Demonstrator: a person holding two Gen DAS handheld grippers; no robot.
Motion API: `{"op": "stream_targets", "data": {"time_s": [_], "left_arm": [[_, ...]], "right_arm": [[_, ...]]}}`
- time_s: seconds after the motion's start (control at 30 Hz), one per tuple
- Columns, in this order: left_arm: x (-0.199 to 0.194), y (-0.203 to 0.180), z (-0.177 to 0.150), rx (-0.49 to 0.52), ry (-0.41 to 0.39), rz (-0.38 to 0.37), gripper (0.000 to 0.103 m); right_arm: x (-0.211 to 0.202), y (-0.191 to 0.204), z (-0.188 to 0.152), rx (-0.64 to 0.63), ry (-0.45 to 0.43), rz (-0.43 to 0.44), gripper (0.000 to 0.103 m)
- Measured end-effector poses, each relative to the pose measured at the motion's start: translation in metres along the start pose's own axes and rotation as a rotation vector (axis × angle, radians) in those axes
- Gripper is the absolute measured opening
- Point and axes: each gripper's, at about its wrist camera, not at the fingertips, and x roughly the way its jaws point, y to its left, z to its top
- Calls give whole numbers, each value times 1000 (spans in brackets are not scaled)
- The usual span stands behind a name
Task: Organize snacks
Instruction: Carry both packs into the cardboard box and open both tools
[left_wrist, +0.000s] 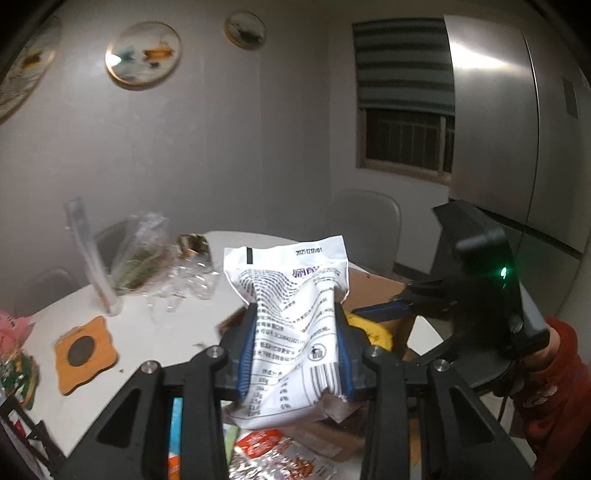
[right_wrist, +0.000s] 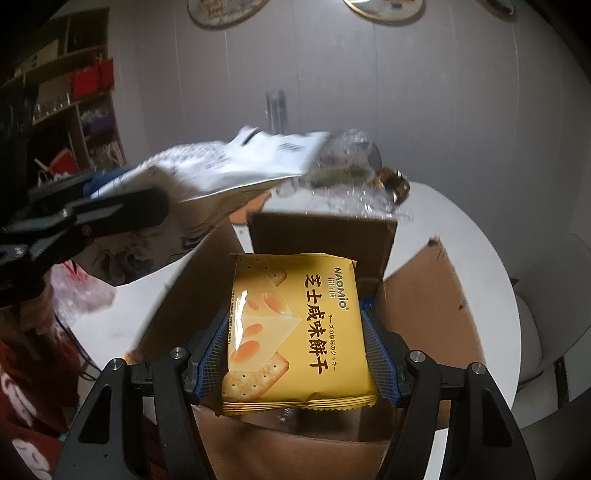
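Left wrist view: the left gripper (left_wrist: 295, 350) has its jaws pinching a white snack bag (left_wrist: 291, 317) by its sides, printed back facing the camera, held up above the white round surface (left_wrist: 155, 332). A red foil packet (left_wrist: 273, 454) lies below it. To the right, the right gripper (left_wrist: 399, 310) reaches over the open cardboard box (left_wrist: 376, 288).

Right wrist view: the right gripper (right_wrist: 295, 354) has its jaws clamped on a yellow cracker packet (right_wrist: 295, 332), held over the cardboard box (right_wrist: 424, 314), whose flaps stand open. The white bag (right_wrist: 236, 162), blurred, hangs from the left gripper (right_wrist: 122, 206) at upper left, seemingly above the box's far left corner.
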Motion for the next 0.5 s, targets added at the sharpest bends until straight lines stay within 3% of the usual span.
{"op": "stream_targets", "data": {"time_s": [0.5], "left_arm": [[62, -25, 7, 57, 147, -64, 33]], "right_arm": [[49, -12, -6, -43, 116, 44, 66]]}}
